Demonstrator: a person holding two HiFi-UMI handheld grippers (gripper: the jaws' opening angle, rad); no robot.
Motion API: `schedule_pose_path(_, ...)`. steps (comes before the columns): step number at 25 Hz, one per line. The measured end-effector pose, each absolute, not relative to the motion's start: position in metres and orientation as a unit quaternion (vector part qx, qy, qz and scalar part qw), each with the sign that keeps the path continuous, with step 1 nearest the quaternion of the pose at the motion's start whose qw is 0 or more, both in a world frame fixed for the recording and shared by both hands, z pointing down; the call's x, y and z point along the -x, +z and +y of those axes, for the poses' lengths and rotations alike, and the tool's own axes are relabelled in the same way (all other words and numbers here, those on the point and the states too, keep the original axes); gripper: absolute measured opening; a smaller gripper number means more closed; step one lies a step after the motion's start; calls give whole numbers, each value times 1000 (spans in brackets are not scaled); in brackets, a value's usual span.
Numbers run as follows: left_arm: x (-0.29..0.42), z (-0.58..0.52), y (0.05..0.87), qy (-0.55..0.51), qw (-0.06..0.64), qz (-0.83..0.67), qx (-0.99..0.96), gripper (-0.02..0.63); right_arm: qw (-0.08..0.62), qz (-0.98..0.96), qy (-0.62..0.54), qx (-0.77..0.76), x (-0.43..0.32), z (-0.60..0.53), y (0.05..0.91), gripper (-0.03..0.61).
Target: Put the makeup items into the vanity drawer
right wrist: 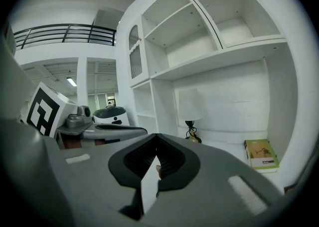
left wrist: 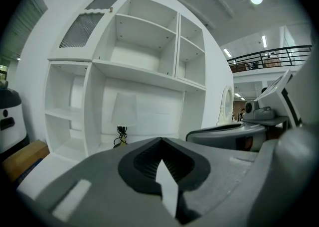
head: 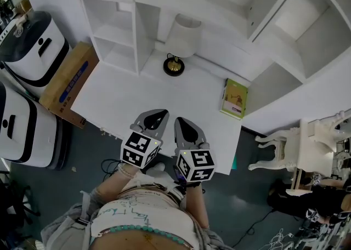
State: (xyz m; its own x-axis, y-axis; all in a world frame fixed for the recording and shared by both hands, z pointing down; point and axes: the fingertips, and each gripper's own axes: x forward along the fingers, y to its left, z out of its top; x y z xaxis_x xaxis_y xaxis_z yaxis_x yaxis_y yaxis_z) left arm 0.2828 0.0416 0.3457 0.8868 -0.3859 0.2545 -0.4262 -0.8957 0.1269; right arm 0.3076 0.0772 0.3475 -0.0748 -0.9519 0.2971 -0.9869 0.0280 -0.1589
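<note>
No makeup items show in any view. The vanity drawer is not visible either. If it sits under the front lip of the desktop (head: 131,98), on the side away from the lamp (head: 180,40), both grippers and the person's body cover that lip.

The left gripper (head: 162,112) and the right gripper (head: 179,119) hang side by side over that near edge, well in front of the lamp. Each has its jaws pressed together on nothing.

The risk, as I judge it, is reaching blind. With the drawer front out of sight, the closed tips could knock the edge or miss the handle. The two tools are also close enough to bump one another.

The only loose thing on the top is a green book (head: 235,98), to the right of the lamp and nearer the person. In the right gripper view, a pinkish speck in the gap is too small to identify.
</note>
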Motion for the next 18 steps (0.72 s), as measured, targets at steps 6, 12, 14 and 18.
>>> schedule_pose_path(6, -288, 43, 344, 110, 90, -208, -968, 2, 59, -712, 164, -680, -313, 81, 349, 28)
schedule_pose_path(12, -293, 37, 344, 111, 89, -184, -972, 2, 56, -695, 167, -697, -317, 76, 350, 28)
schedule_pose_path(14, -294, 34, 344, 111, 88, -172, -975, 2, 54, -687, 166, -705, -316, 73, 350, 28)
schedule_pose_path(18, -291, 26, 345, 116, 87, -151, -978, 2, 50, -671, 170, -720, -313, 66, 351, 28)
